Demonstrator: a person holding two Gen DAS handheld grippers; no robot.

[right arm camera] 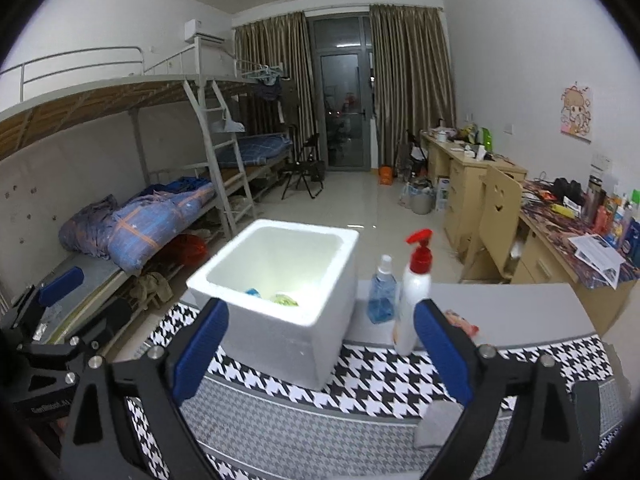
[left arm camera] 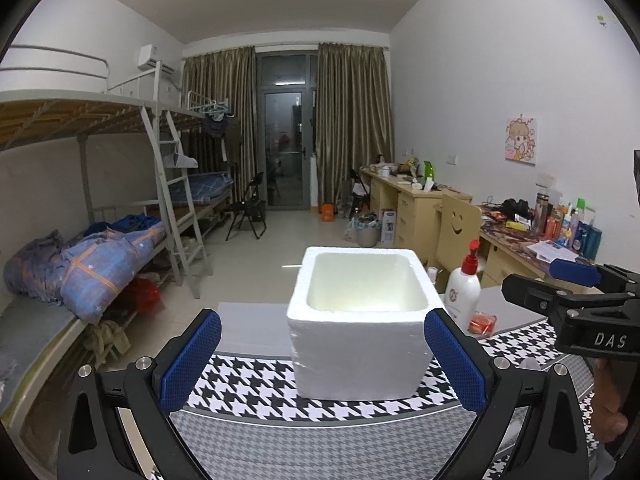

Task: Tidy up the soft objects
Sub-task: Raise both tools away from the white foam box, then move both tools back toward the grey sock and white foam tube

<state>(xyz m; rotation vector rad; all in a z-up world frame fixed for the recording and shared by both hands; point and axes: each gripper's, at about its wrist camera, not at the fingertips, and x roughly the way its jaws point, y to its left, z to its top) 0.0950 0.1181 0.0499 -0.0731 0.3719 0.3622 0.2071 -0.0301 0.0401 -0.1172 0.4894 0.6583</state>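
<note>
A white foam box [left arm camera: 360, 320] stands on the houndstooth cloth [left arm camera: 256, 388]; it also shows in the right wrist view [right arm camera: 280, 304]. Inside it lie a green soft thing [right arm camera: 285, 299] and a blue one [right arm camera: 253, 292]. My left gripper [left arm camera: 320, 360] is open and empty, its pads either side of the box front. My right gripper [right arm camera: 320, 352] is open and empty, just in front of the box. A grey soft piece [right arm camera: 436, 424] lies on the cloth by my right gripper's right finger. The right gripper also shows in the left wrist view [left arm camera: 576, 300].
A white pump bottle with a red top [right arm camera: 414, 300] and a blue spray bottle [right arm camera: 382, 292] stand right of the box. A small red packet [left arm camera: 482, 322] lies on the grey table [right arm camera: 500, 312]. Bunk beds at left, cluttered desks and a chair at right.
</note>
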